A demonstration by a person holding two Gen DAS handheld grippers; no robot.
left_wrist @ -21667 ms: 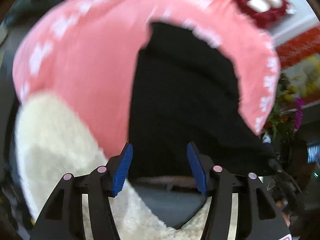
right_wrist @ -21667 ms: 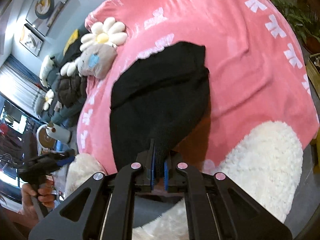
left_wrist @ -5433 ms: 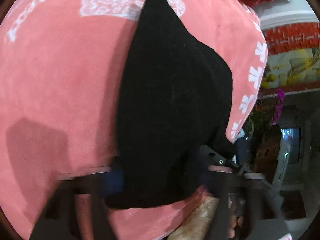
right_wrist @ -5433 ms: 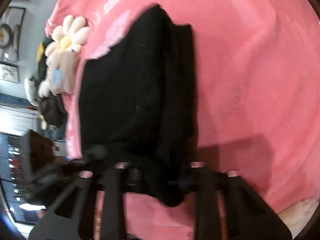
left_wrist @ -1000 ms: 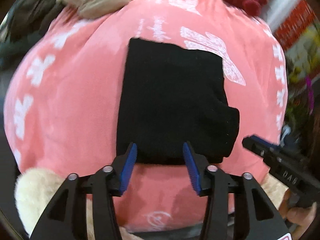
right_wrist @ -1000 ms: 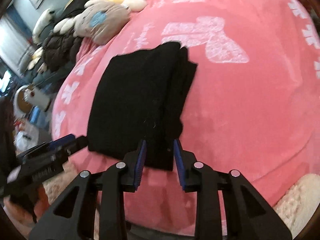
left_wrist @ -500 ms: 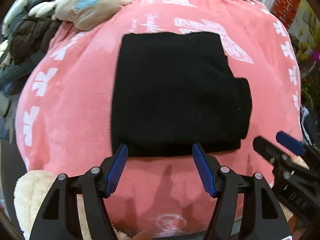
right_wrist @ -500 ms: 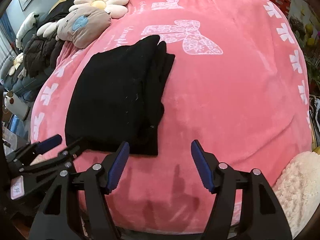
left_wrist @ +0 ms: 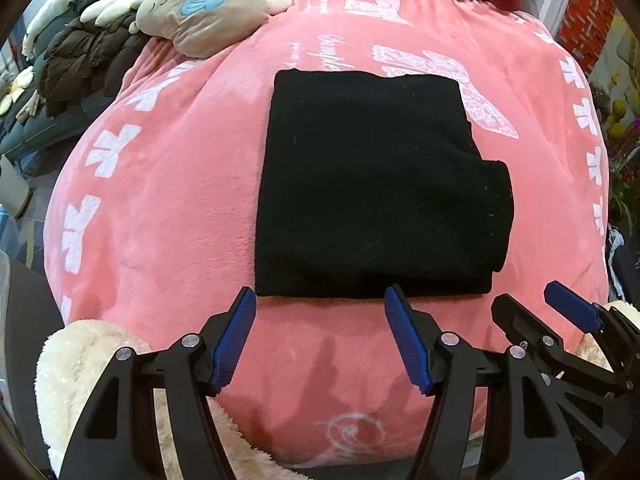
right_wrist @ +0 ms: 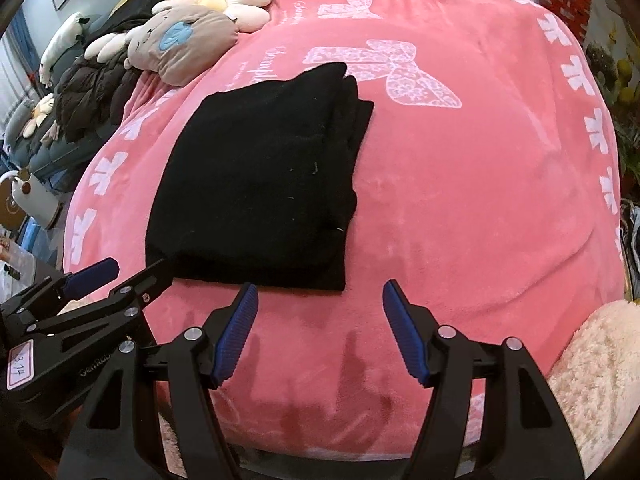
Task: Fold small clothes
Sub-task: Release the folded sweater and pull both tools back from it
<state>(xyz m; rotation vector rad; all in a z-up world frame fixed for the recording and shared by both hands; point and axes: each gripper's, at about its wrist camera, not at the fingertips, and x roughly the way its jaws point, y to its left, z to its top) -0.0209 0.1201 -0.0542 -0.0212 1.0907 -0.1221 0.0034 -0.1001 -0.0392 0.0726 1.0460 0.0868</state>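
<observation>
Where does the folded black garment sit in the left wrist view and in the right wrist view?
Left wrist: folded black garment centred, just beyond the open left hand-held gripper.
Right wrist: garment left of centre, ahead-left of the right hand-held gripper.
Shared landmark: white lace bow print on the pink blanket.

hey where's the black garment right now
The folded black garment lies flat mid-blanket, just beyond the open left claw in its view; in the right view it sits left of centre.
</observation>
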